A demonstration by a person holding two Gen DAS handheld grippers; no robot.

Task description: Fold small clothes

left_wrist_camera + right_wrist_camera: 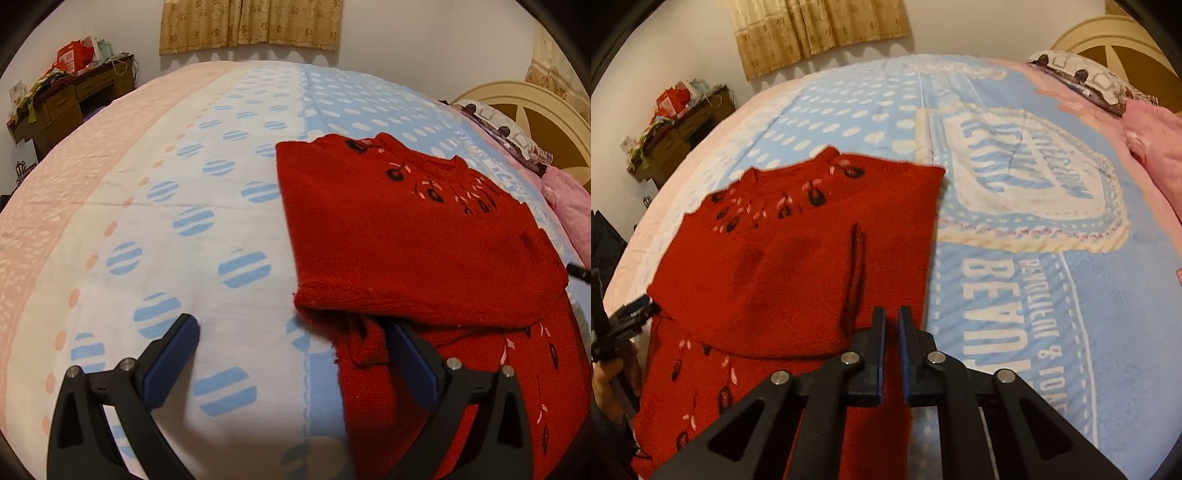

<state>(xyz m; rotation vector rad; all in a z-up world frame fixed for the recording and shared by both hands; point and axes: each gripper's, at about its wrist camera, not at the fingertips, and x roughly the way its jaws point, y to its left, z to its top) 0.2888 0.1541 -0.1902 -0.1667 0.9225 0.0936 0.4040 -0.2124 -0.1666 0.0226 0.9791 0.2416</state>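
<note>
Left gripper (291,354) gapes wide at the red sweater's (417,236) near-left edge, right gripper (892,354) nearly shut, empty — grab both layers squarely.

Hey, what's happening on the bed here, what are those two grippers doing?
A person with a handheld gripper in each hand is folding a red sweater on the blue-and-pink bedspread. Part of it is already folded over itself. The left gripper is open at the sweater's near left edge, one finger against the fabric. The right gripper is nearly closed above the sweater's right edge, holding nothing.
</note>
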